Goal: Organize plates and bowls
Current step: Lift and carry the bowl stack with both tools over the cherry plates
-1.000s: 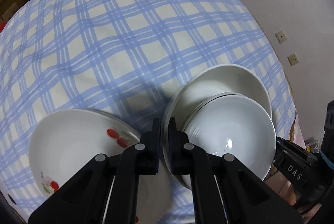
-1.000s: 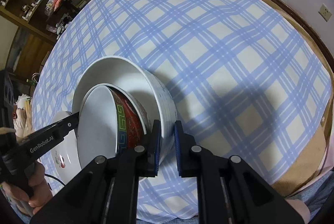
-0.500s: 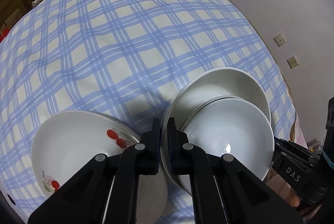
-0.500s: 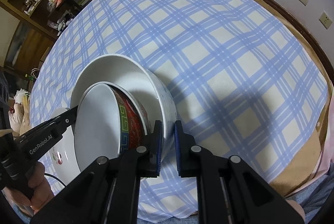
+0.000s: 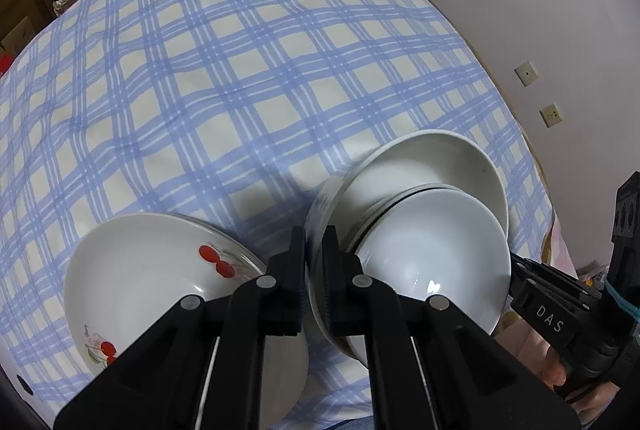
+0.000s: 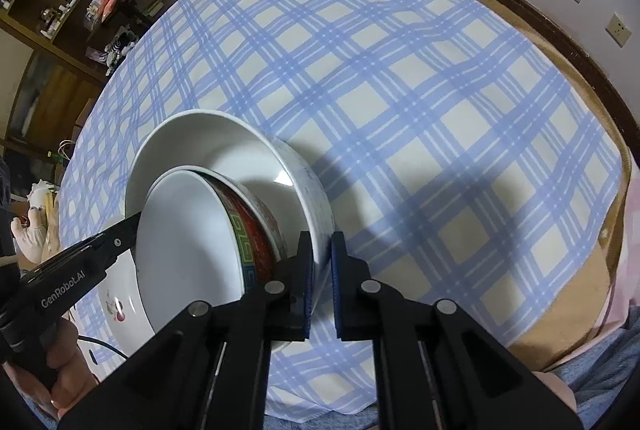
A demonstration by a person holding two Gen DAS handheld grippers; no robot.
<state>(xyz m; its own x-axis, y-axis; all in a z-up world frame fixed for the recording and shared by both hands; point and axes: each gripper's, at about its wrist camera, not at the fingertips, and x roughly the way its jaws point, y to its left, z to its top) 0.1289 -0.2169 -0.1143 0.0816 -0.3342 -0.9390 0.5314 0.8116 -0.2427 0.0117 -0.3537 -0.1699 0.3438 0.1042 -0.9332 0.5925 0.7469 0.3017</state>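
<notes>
White and deep, the big bowl [image 6: 256, 149] sits near the front edge of a table under a blue checked cloth [image 6: 400, 89]. A smaller bowl [image 6: 188, 242] with a red patterned outside leans tilted inside it. The right gripper [image 6: 320, 270] has its jaws pinching the big bowl's near rim. The left gripper [image 5: 314, 270] has its jaws pressed onto the same bowl's rim on the opposite side. Just left of the bowls a plate [image 5: 160, 270] painted with red cherries lies on the cloth, partly under the left gripper. A hand [image 6: 60, 370] holds the left gripper's handle.
</notes>
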